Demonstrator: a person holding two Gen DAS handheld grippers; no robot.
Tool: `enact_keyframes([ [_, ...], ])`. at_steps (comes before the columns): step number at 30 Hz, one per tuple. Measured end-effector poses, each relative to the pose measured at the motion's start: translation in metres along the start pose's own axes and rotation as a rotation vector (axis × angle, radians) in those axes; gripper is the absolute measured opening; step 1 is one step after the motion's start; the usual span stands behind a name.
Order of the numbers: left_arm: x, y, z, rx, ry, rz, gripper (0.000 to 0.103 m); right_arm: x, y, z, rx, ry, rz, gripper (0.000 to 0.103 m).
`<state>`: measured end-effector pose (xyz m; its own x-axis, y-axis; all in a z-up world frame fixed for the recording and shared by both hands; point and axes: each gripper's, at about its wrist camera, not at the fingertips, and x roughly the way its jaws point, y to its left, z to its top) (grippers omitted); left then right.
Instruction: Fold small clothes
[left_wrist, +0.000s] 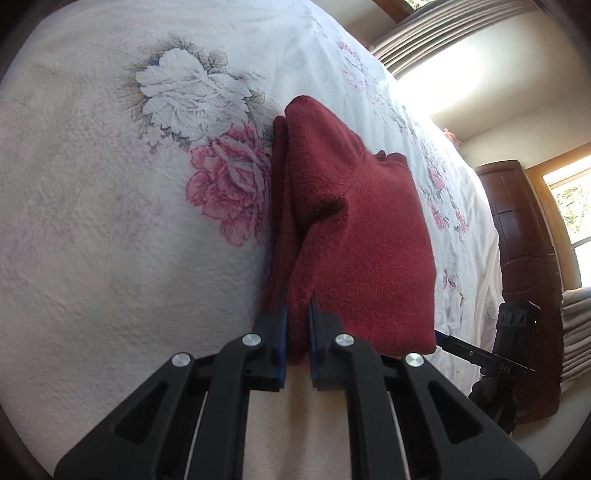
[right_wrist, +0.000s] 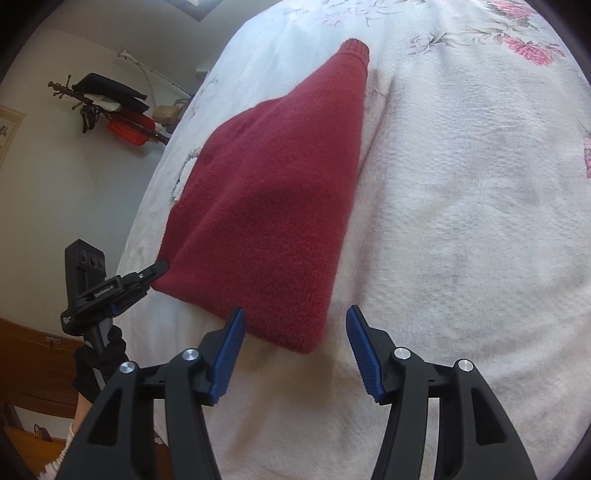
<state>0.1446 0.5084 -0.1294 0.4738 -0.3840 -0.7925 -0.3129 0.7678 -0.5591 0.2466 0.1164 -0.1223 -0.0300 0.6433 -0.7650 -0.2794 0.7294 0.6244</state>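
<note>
- The left gripper is clamped on the near edge of a dark red knitted sweater, its blue-padded fingers pressed together with a fold of the knit between them.
- The right gripper is spread wide; its left pad sits at the sweater's near hem and its right pad stands clear over the bedspread, gripping nothing.
- The sweater lies folded on the bed, a ribbed cuff pointing away at the far end and a doubled layer showing along its left side in the left wrist view.
- Under it is a white textured bedspread printed with pink and white flowers.
- A black-gloved hand holds the left gripper's handle.
- Beyond the bed stand a dark wooden cabinet, a bright window and, possibly, a coat rack hung with dark and red items.
</note>
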Motion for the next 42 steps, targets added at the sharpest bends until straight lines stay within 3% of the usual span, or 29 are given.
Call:
enact_keyframes([
  [2, 0.006, -0.001, 0.0, 0.023, -0.005, 0.024, 0.007, 0.01, -0.002, 0.001, 0.018, 0.023, 0.02, 0.055],
  [4, 0.011, -0.002, 0.001, 0.048, 0.0, 0.043, 0.008, 0.015, -0.002, -0.001, 0.009, 0.023, 0.008, 0.03],
  [10, 0.022, 0.003, 0.0, 0.058, 0.012, 0.065, 0.013, 0.022, -0.01, -0.01, -0.003, 0.023, -0.036, 0.022],
  [13, 0.025, 0.005, 0.0, 0.054, 0.009, 0.075, 0.016, 0.027, -0.013, -0.013, 0.002, 0.024, -0.046, 0.021],
  [15, 0.028, 0.005, 0.0, 0.052, 0.015, 0.096, 0.03, 0.029, -0.016, -0.014, 0.013, 0.026, -0.044, 0.021],
  [19, 0.022, 0.003, 0.003, 0.019, 0.021, 0.076, 0.034, 0.028, -0.017, -0.01, 0.022, 0.043, -0.032, 0.023],
  [20, 0.016, 0.002, 0.005, 0.019, 0.018, 0.071, 0.038, 0.023, -0.015, -0.008, 0.003, 0.043, -0.035, 0.025],
  [22, 0.004, -0.004, 0.01, 0.038, 0.002, 0.071, 0.046, 0.012, -0.008, -0.004, -0.031, 0.037, -0.052, 0.043],
  [23, -0.002, -0.008, 0.014, 0.053, -0.016, 0.074, 0.05, 0.005, -0.006, -0.004, -0.052, 0.019, -0.062, 0.047],
  [27, -0.014, -0.024, 0.051, 0.093, -0.1, 0.085, 0.06, -0.015, 0.002, 0.008, -0.113, -0.034, -0.107, 0.05],
  [30, -0.002, -0.036, 0.086, 0.07, -0.102, 0.056, 0.061, -0.014, 0.004, 0.016, -0.113, -0.039, -0.114, 0.05],
  [35, 0.048, -0.044, 0.12, 0.019, -0.021, 0.08, 0.058, -0.004, 0.005, 0.019, -0.11, -0.034, -0.116, 0.05],
  [37, 0.063, -0.043, 0.124, 0.001, 0.006, 0.07, 0.034, 0.0, 0.004, 0.017, -0.11, -0.031, -0.115, 0.05],
  [38, 0.066, -0.043, 0.125, 0.005, 0.004, 0.074, 0.007, 0.002, 0.002, 0.016, -0.111, -0.027, -0.118, 0.05],
  [42, 0.065, -0.032, 0.121, -0.01, -0.026, 0.111, 0.009, 0.006, -0.003, 0.014, -0.108, -0.024, -0.114, 0.05],
])
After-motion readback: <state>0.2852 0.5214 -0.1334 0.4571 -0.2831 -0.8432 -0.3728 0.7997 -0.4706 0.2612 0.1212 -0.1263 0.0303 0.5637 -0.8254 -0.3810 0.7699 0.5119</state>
